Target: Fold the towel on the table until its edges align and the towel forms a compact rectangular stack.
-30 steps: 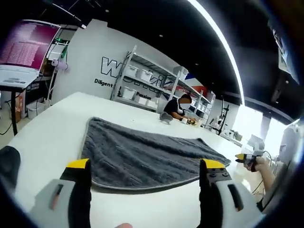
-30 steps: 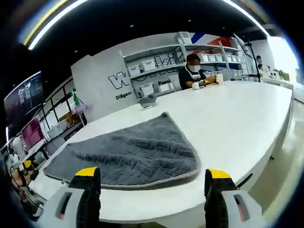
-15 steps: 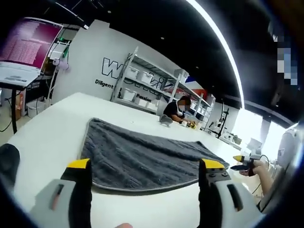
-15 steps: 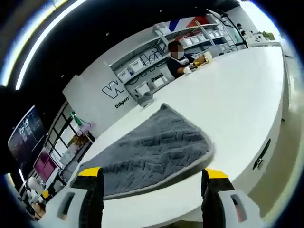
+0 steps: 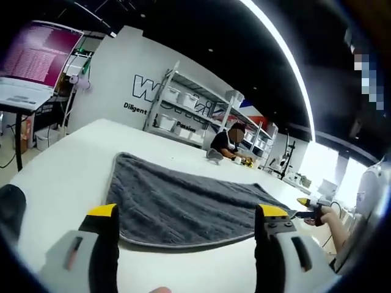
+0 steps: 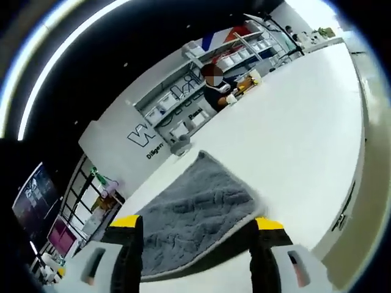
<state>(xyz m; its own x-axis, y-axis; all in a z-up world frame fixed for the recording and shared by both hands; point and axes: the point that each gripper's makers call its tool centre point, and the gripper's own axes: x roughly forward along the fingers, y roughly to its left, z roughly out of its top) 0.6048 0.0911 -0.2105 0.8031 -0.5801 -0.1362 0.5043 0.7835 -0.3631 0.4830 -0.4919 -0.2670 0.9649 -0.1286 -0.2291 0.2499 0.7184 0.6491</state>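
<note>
A dark grey towel [image 5: 177, 204] lies flat and spread out on the white table [image 5: 61, 165]. My left gripper [image 5: 186, 213] hangs open just over its near hem, with nothing between the yellow-tipped jaws. In the right gripper view the same towel [image 6: 195, 213] runs away from me, and my right gripper [image 6: 195, 224] stands open above its near corner, holding nothing. The right gripper [image 5: 308, 210] also appears at the right of the left gripper view, held in a hand beyond the towel's right end.
A person [image 5: 223, 140] sits at the far end of the table with small items in front of them. A small grey object [image 6: 179, 146] rests past the towel's far corner. Shelving with bins [image 5: 183, 110] lines the back wall. The table edge [image 6: 342, 213] is close on my right.
The right gripper view has rolled and dropped closer to the towel's near corner. The left gripper view has barely shifted. The towel lies as before.
</note>
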